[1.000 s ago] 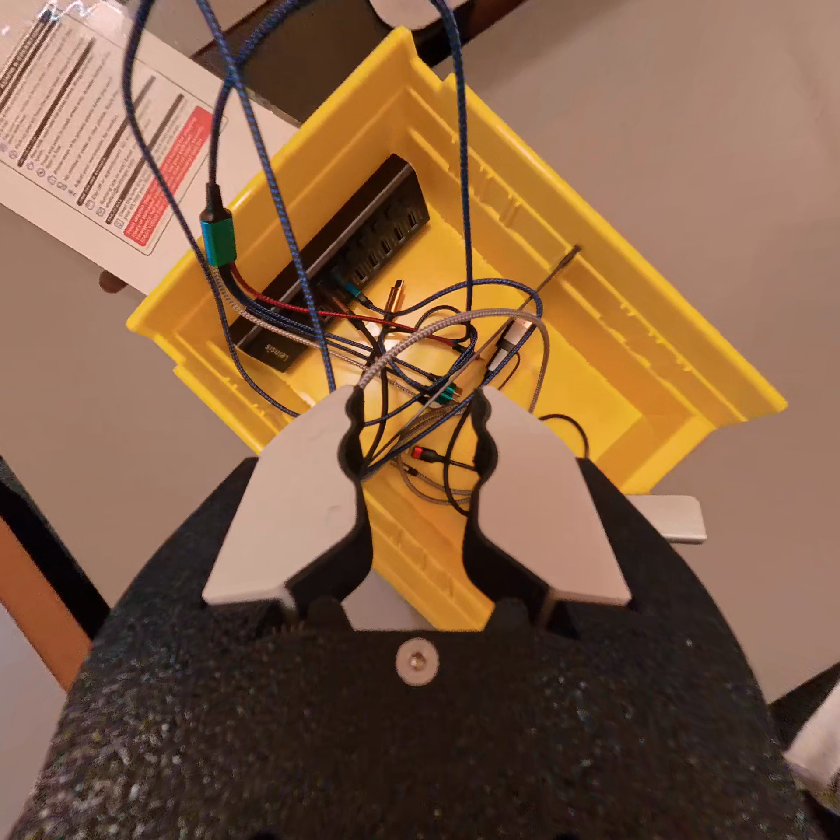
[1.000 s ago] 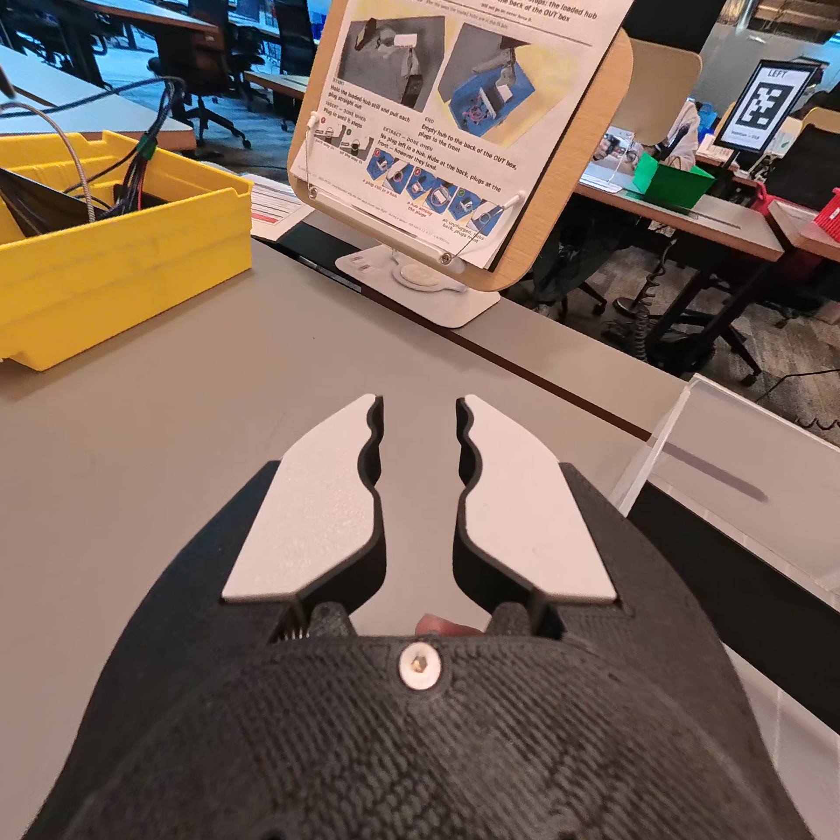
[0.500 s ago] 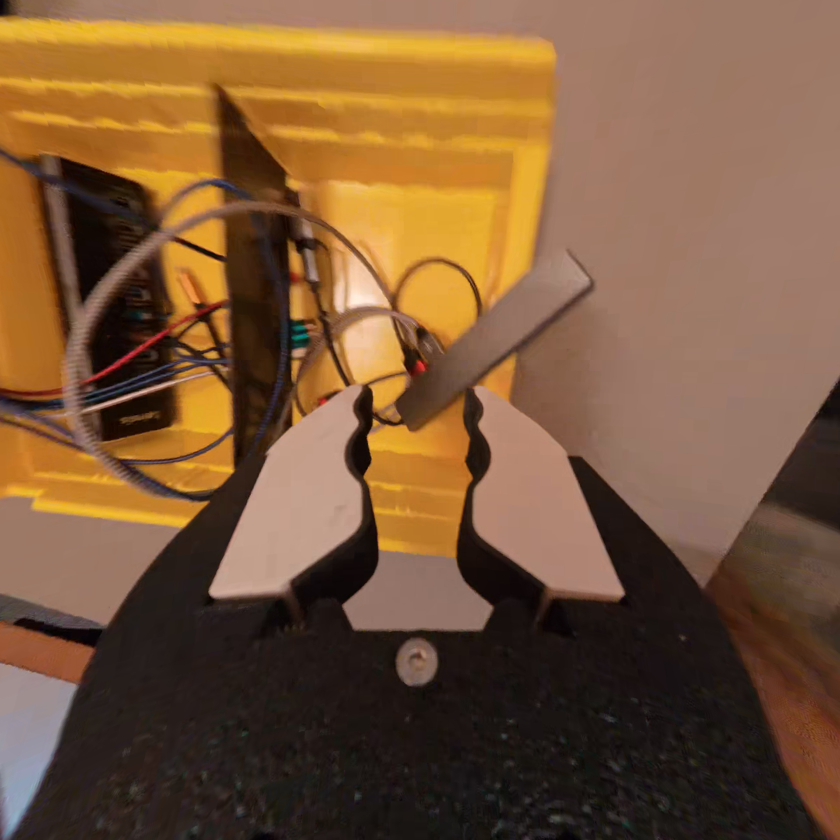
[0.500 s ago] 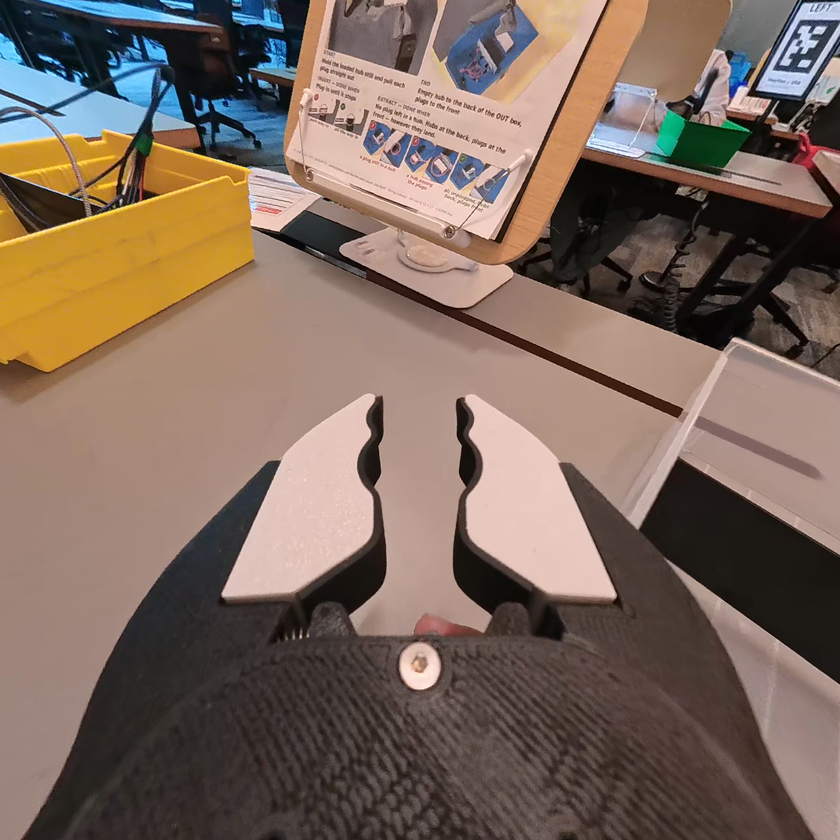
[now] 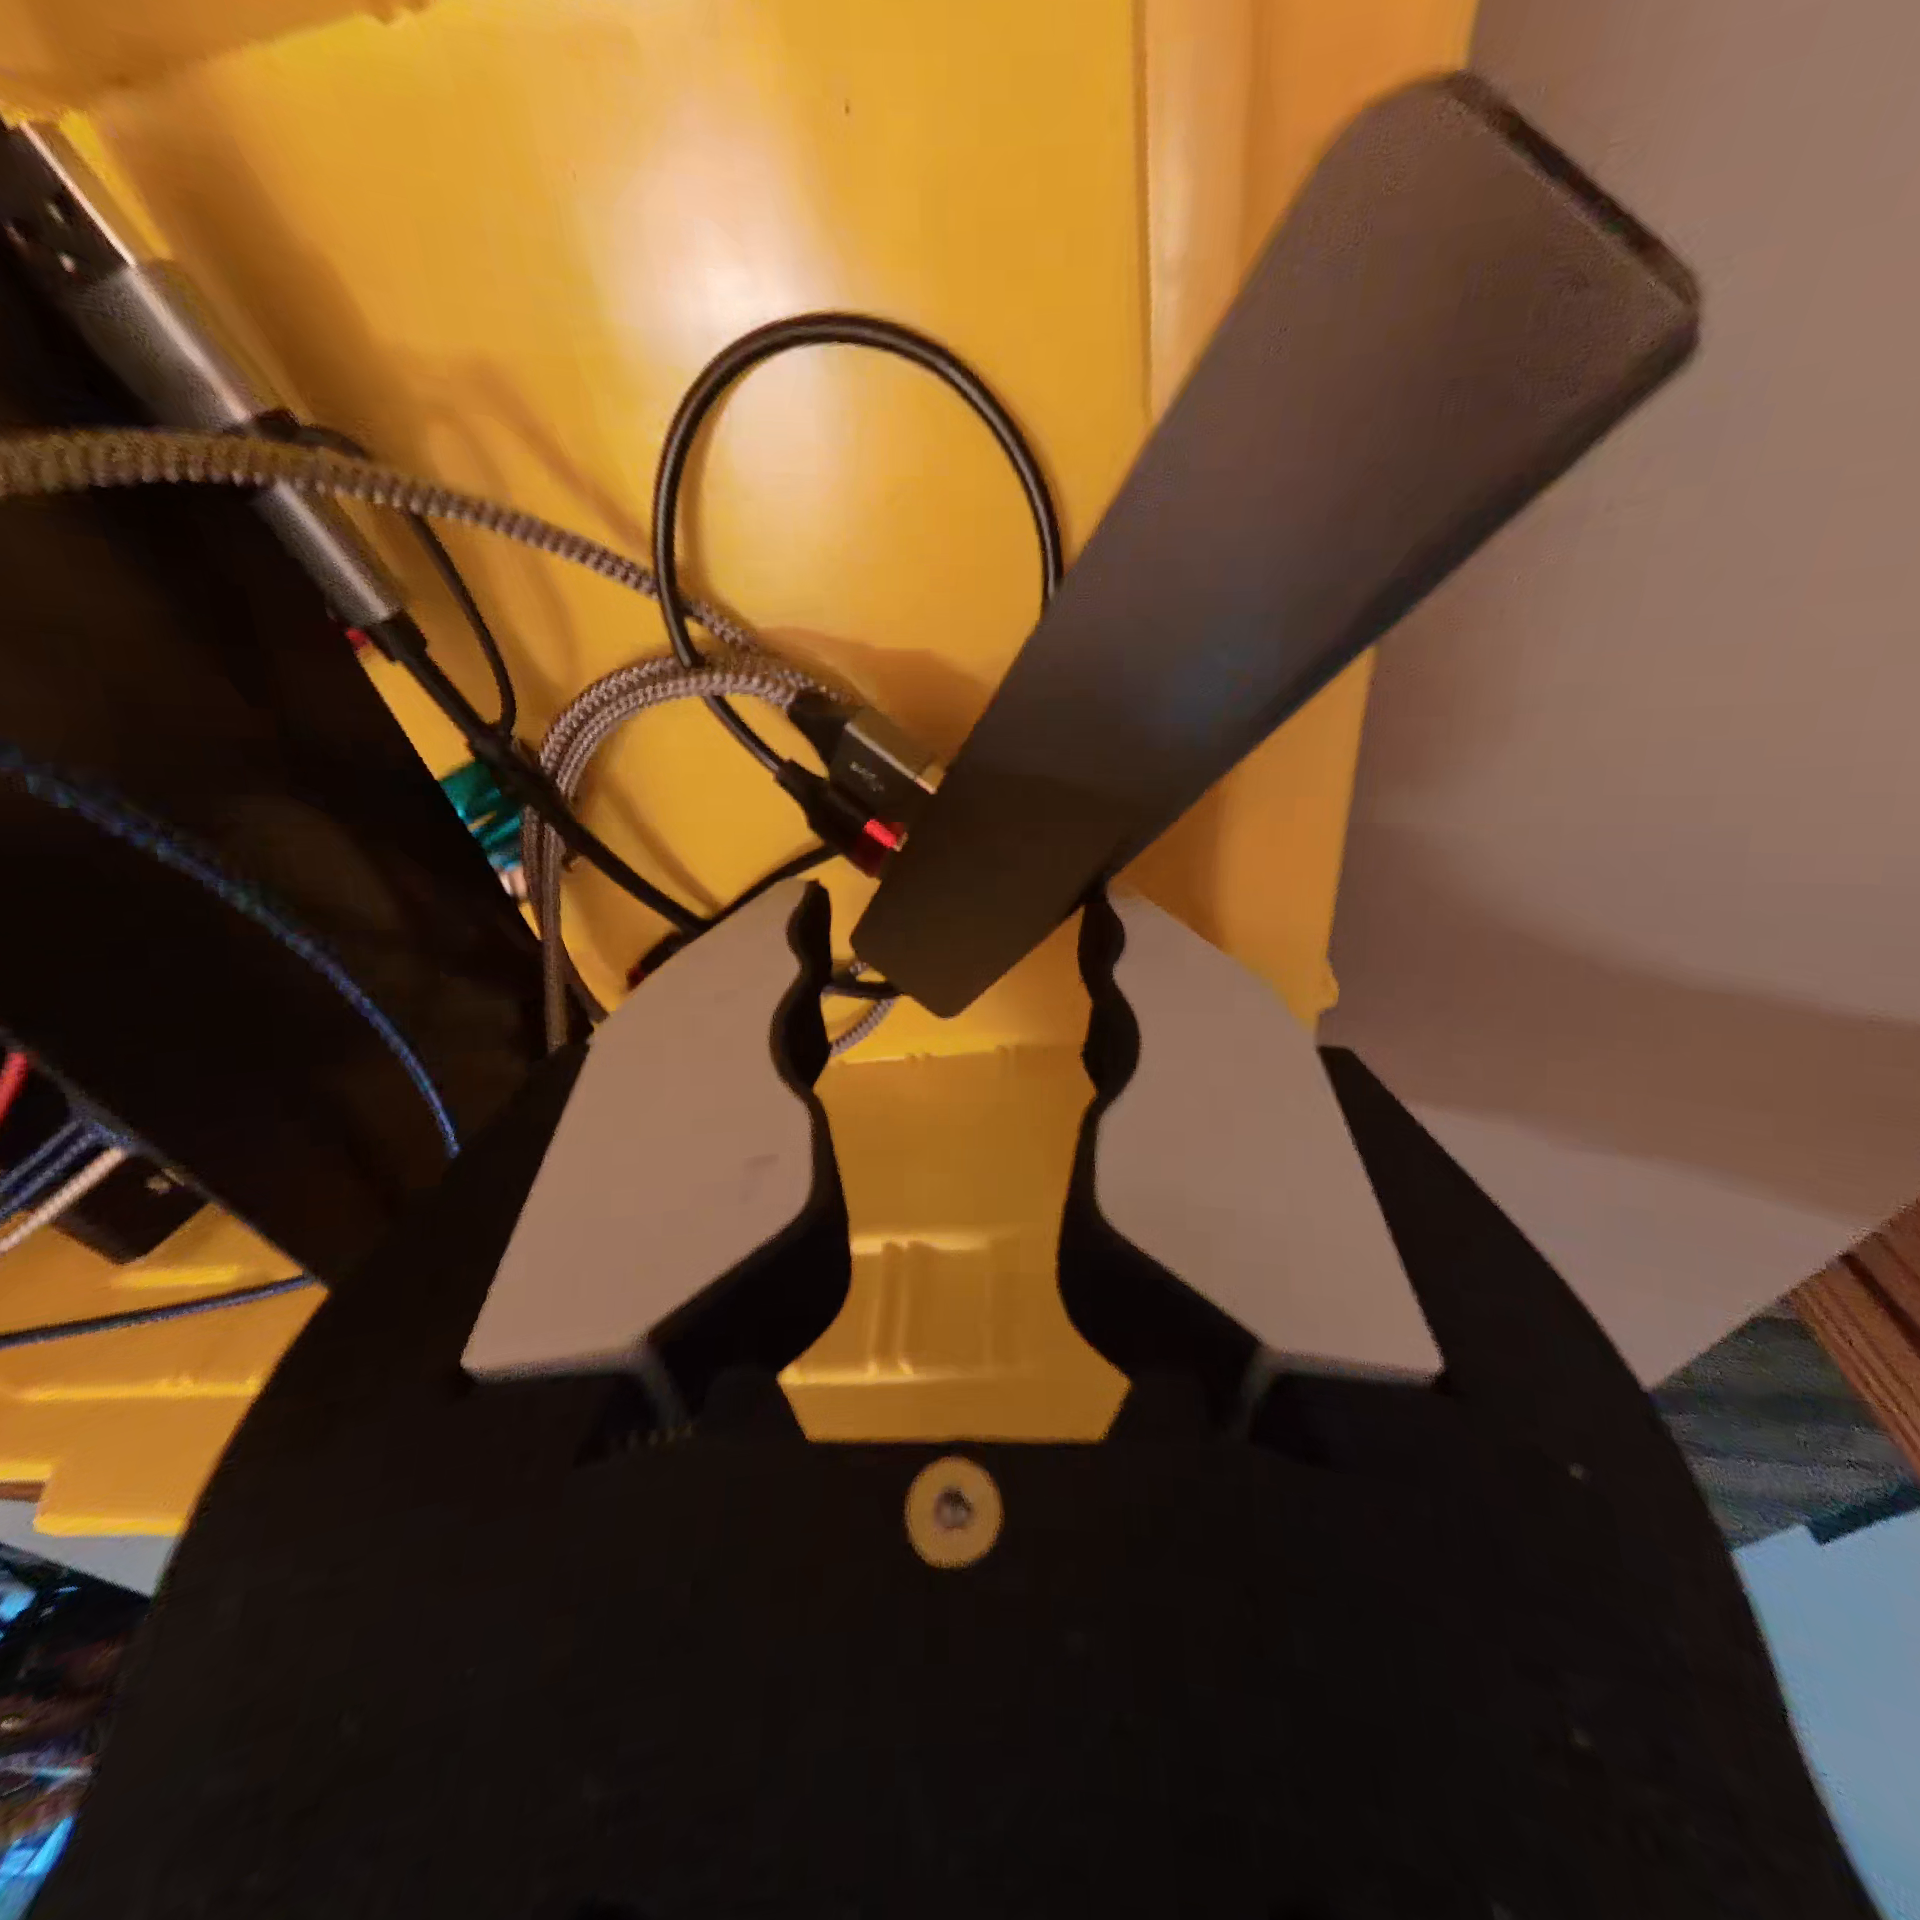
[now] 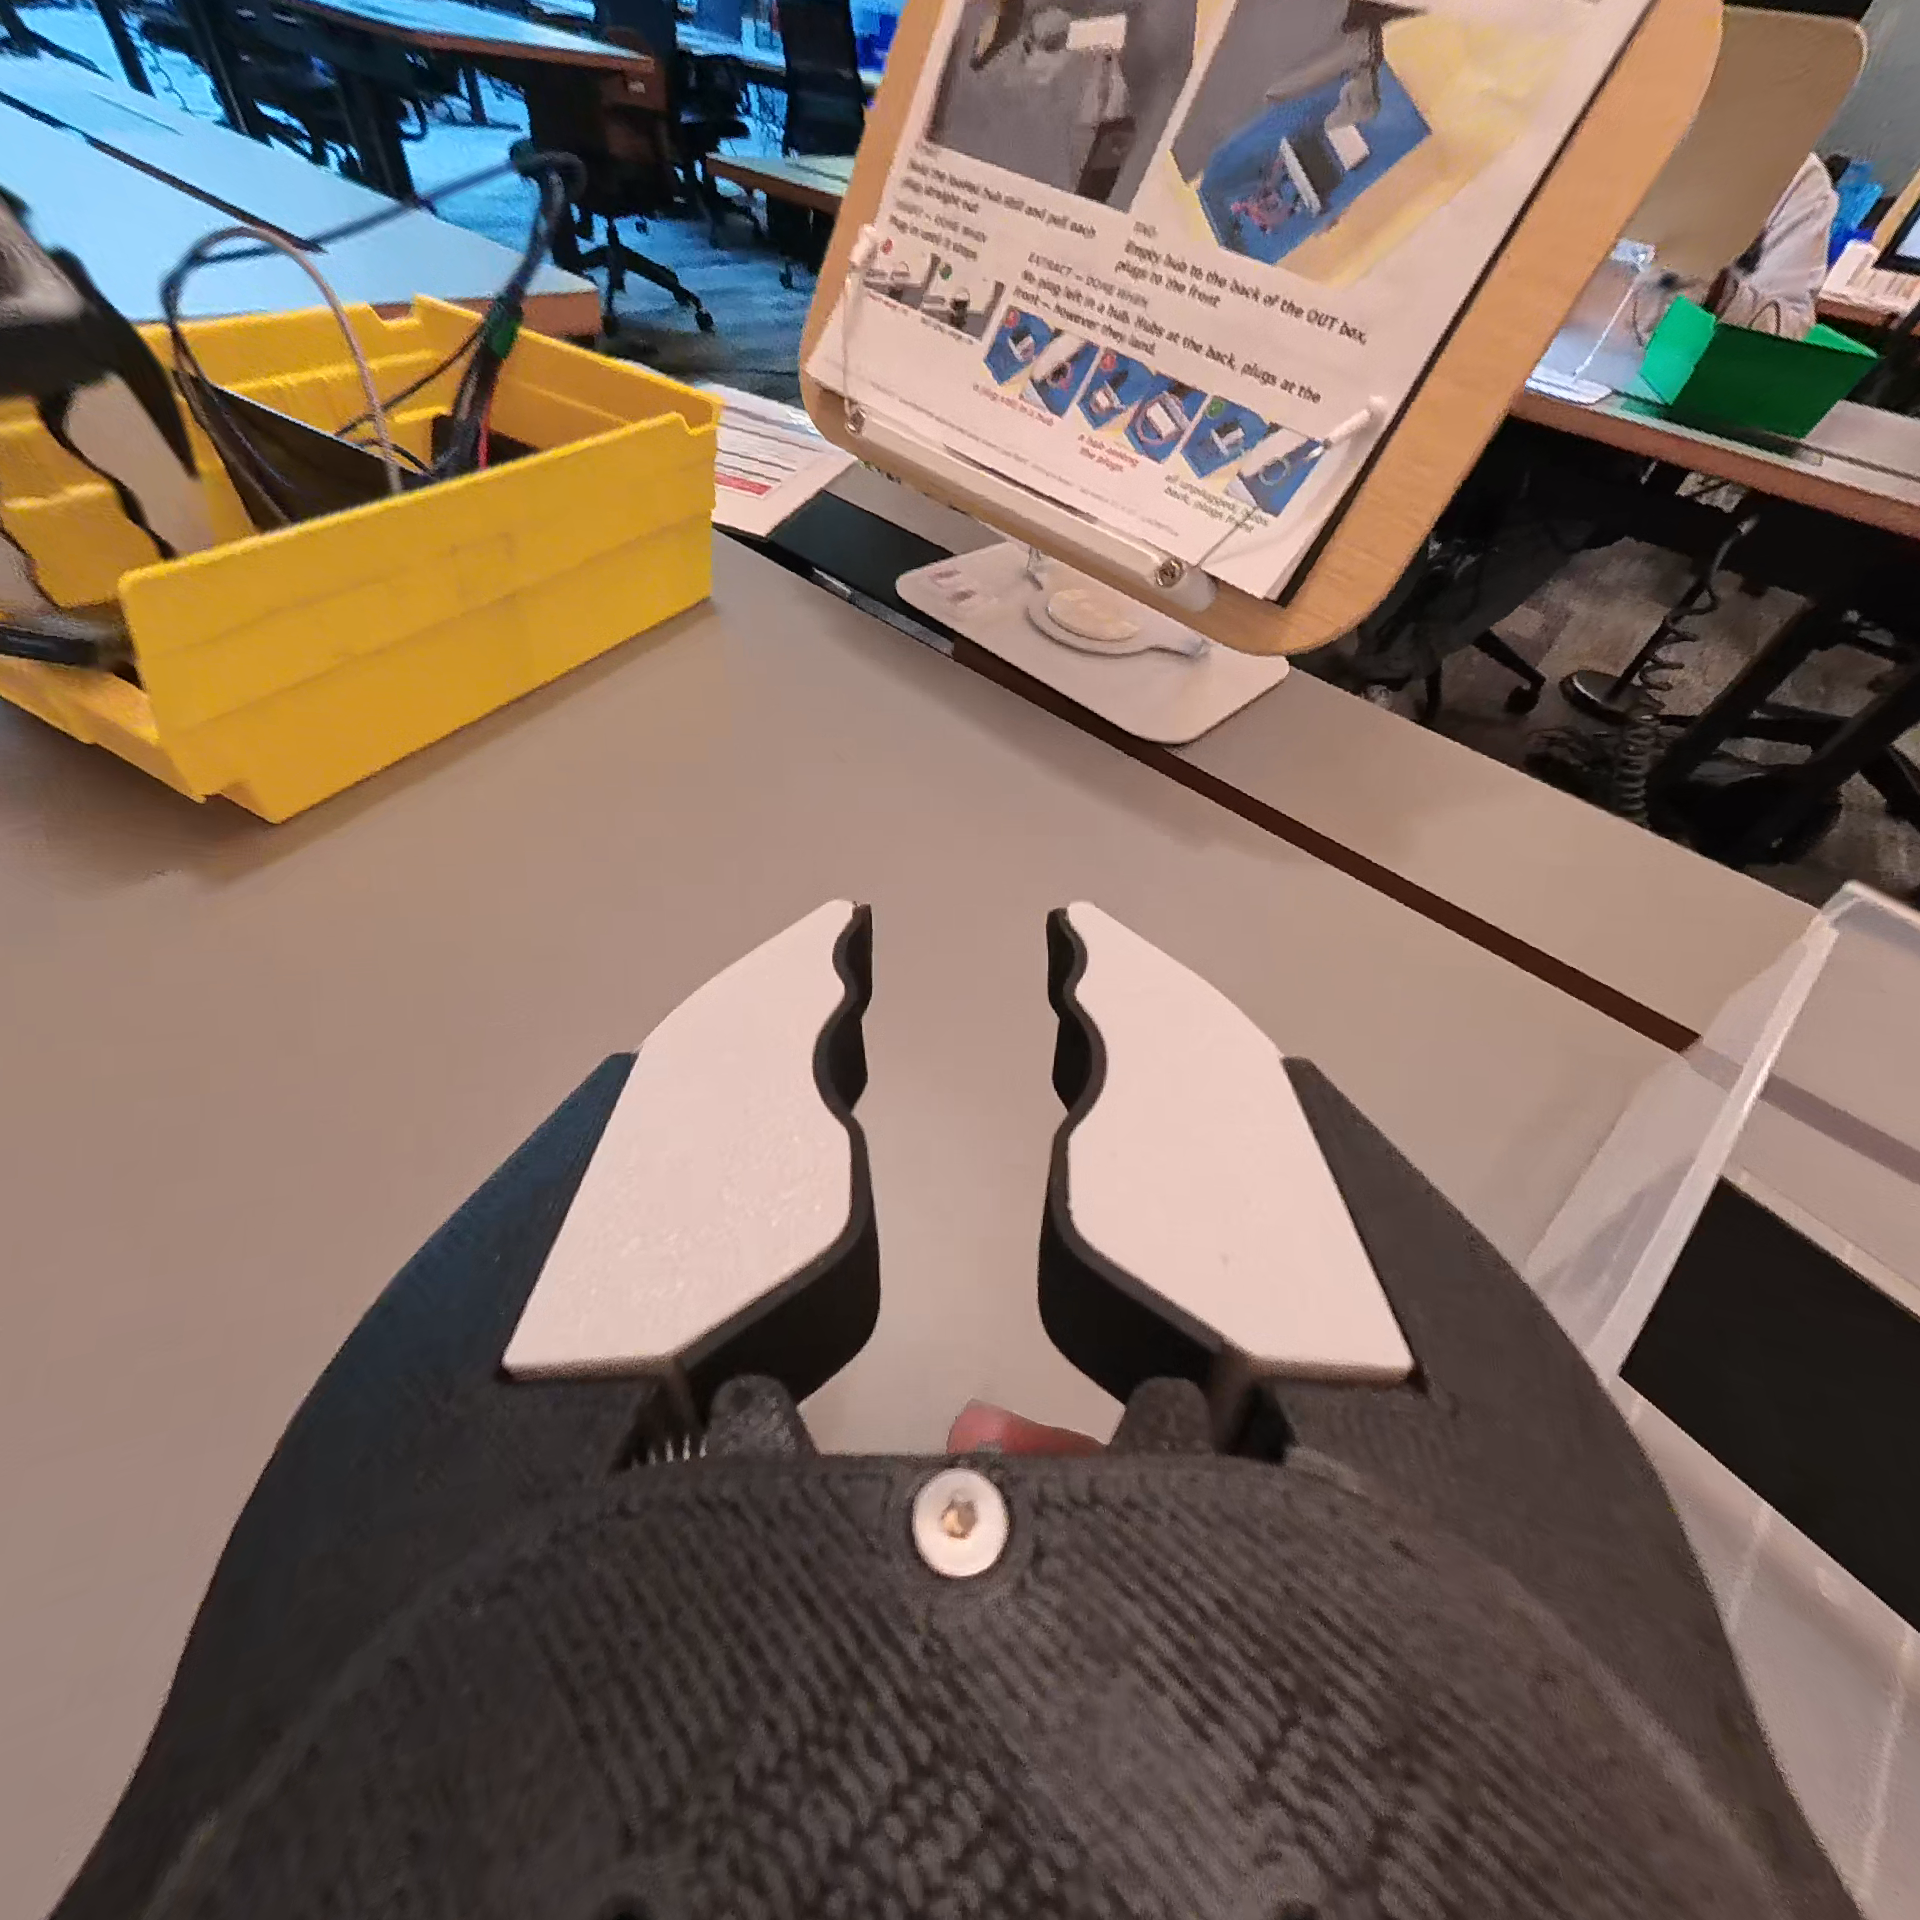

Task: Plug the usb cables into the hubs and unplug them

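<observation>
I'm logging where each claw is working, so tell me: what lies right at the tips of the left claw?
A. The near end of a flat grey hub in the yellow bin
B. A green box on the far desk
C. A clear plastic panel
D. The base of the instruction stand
A: in the left wrist view the left claw is open with the slim grey hub's near end between its tips, over the yellow bin.

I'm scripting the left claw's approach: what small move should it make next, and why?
Probably ease forward and shut on the flat grey slim hub. The open left claw has only the hub's near corner between its tips, and cables are plugged into it inside the yellow plastic bin.
</observation>
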